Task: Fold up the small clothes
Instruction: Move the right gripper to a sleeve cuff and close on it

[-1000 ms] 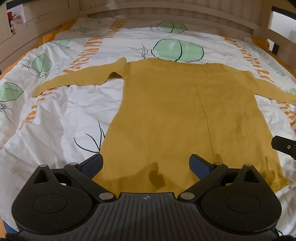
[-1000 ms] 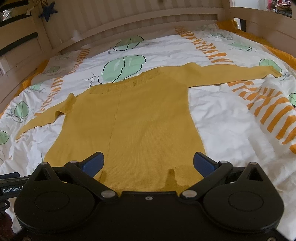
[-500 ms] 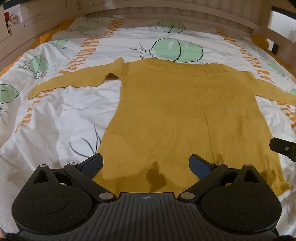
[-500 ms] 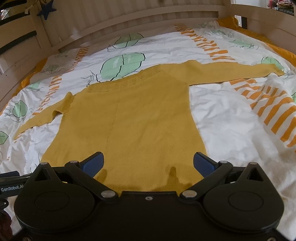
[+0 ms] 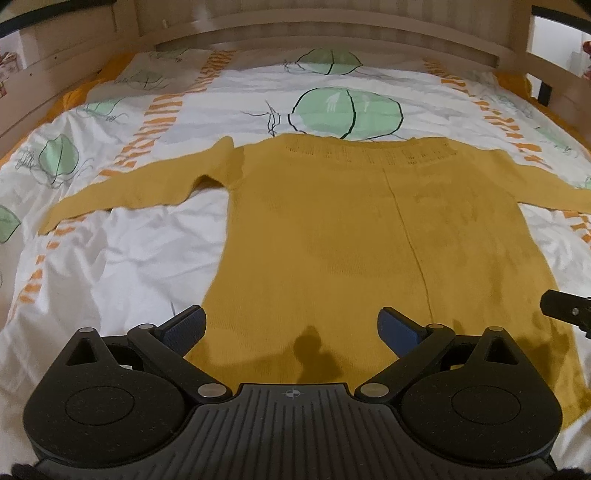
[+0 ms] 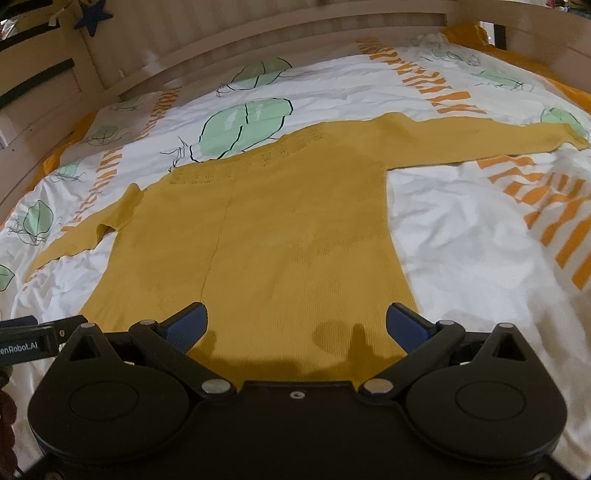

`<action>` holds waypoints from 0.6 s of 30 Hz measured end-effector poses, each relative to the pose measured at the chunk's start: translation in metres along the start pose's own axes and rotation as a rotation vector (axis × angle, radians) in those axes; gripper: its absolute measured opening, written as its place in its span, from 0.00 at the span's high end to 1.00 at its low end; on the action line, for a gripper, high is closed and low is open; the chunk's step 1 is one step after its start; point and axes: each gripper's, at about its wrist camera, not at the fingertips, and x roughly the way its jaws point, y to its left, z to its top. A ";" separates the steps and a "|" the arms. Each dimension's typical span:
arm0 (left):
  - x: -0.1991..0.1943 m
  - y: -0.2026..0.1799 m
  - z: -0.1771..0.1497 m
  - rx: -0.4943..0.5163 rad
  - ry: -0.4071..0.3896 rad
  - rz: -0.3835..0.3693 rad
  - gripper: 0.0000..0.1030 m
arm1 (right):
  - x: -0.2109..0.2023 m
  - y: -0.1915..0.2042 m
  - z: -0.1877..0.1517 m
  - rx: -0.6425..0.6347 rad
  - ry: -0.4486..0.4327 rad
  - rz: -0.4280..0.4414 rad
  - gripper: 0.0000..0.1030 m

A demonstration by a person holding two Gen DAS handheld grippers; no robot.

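Observation:
A mustard-yellow knit sweater [image 5: 351, 236] [image 6: 280, 229] lies flat on the bed, collar toward the headboard and both sleeves spread out sideways. My left gripper [image 5: 291, 326] hovers open above the hem's left part, its blue pads wide apart with nothing between them. Over the hem's right part my right gripper [image 6: 297, 325] is likewise open and empty. The right gripper's body [image 5: 569, 310] shows at the right edge of the left wrist view. A piece of the left gripper [image 6: 33, 341] shows at the left edge of the right wrist view.
The sweater rests on a white duvet [image 5: 122, 266] [image 6: 480, 258] printed with green leaves and orange stripes. A wooden bed rail [image 5: 332, 40] [image 6: 258, 48] curves around the far side. A dark star [image 6: 92, 16] hangs at the upper left.
Both grippers have tilted or drawn back a little, so the sweater sits lower in both views and more headboard shows. Both stay open; the sweater has not moved.

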 end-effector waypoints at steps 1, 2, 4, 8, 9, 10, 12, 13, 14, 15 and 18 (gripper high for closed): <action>0.003 0.000 0.003 0.003 -0.003 -0.003 0.02 | 0.003 -0.001 0.002 -0.001 0.002 0.006 0.01; 0.006 0.000 0.006 0.004 -0.005 -0.007 0.02 | 0.006 -0.003 0.004 0.001 0.004 0.013 0.01; 0.012 0.001 0.013 0.003 -0.014 -0.012 0.02 | 0.012 -0.007 0.009 0.011 0.006 0.028 0.01; 0.025 0.001 0.028 0.003 -0.028 -0.007 0.02 | 0.023 -0.020 0.022 0.035 -0.001 0.041 0.01; 0.029 0.001 0.032 0.004 -0.033 -0.002 0.02 | 0.025 -0.024 0.026 0.042 -0.007 0.037 0.01; 0.033 0.000 0.036 0.007 -0.038 0.003 0.02 | 0.027 -0.029 0.030 0.050 -0.015 0.032 0.01; 0.040 -0.002 0.045 0.018 -0.047 0.010 0.02 | 0.031 -0.039 0.038 0.066 -0.030 0.024 0.01; 0.043 -0.002 0.049 0.021 -0.052 0.013 0.02 | 0.035 -0.046 0.045 0.076 -0.034 0.016 0.01; 0.047 -0.003 0.053 0.024 -0.057 0.014 0.02 | 0.037 -0.051 0.049 0.080 -0.032 0.012 0.01; 0.050 -0.003 0.058 0.026 -0.061 0.014 0.02 | 0.040 -0.056 0.054 0.081 -0.027 0.011 0.01; 0.062 -0.004 0.072 0.023 -0.070 0.010 0.02 | 0.049 -0.076 0.072 0.095 -0.013 0.019 0.01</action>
